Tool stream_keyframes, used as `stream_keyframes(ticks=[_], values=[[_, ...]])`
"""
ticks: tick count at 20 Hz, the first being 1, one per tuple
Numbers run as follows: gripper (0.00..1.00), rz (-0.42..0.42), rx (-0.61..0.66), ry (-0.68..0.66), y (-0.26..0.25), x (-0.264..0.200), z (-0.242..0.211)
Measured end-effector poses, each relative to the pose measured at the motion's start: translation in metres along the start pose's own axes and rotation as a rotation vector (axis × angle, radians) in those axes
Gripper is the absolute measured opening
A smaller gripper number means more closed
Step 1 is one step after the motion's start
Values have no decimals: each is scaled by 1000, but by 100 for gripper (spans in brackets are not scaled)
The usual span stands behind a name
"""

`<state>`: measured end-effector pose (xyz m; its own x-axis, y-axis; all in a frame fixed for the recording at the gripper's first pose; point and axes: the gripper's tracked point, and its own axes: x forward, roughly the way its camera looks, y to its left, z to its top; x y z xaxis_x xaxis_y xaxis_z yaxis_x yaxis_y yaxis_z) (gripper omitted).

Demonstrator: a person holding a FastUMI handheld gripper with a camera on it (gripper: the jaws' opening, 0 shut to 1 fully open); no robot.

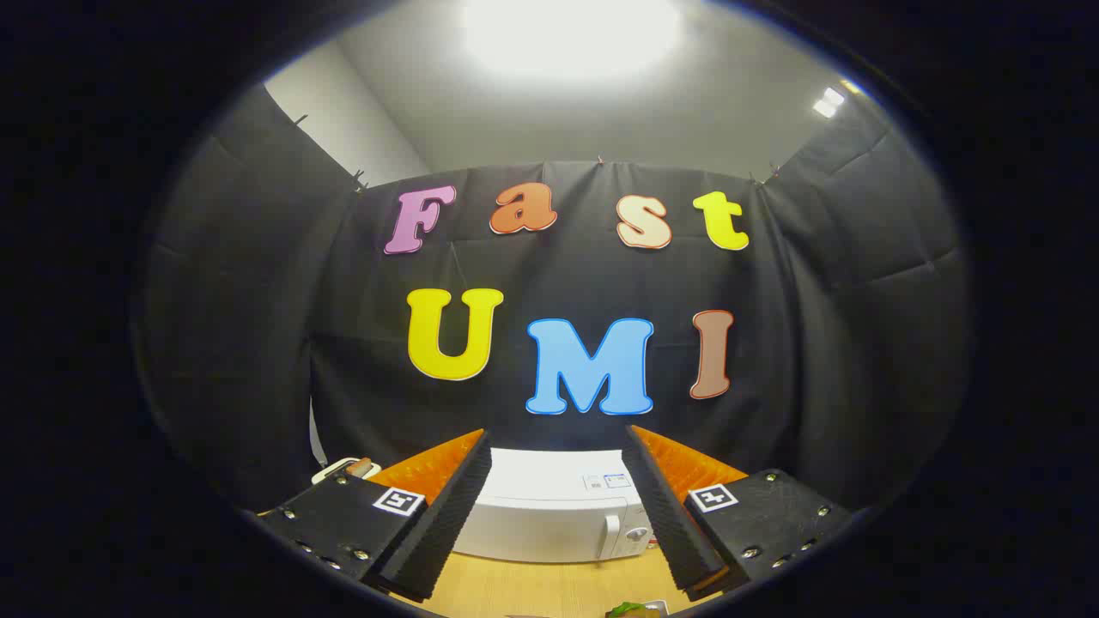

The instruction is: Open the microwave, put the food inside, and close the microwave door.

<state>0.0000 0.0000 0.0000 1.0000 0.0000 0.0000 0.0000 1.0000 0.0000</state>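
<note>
The fingers (558,515) are spread wide, holding nothing. Beyond them sits the white microwave (558,515) (door shut) on the desk (532,588).

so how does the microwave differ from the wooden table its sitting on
The microwave is a white, glossy box with its door closed; the table is a flat, light wooden surface. The microwave stands upright beyond the open gripper, framed between its fingers, while the table stretches out under them. The microwave carries a handle and a dial on its front; the table's top is plain. Both are pale and lit from above.
</note>
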Motion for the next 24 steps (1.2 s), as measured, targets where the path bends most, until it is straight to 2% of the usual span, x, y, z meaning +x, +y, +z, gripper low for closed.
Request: stream_keyframes(ticks=[4,8,12,15,18,24], values=[[96,15,-2,15,-4,-3,0],[96,21,68,12,-24,-2,-1],[97,22,31,65,-33,2,-19],[97,8,9,-8,-40,-6,3],[96,21,38,-32,-29,-9,5],[96,42,-37,-58,1,-7,5]])
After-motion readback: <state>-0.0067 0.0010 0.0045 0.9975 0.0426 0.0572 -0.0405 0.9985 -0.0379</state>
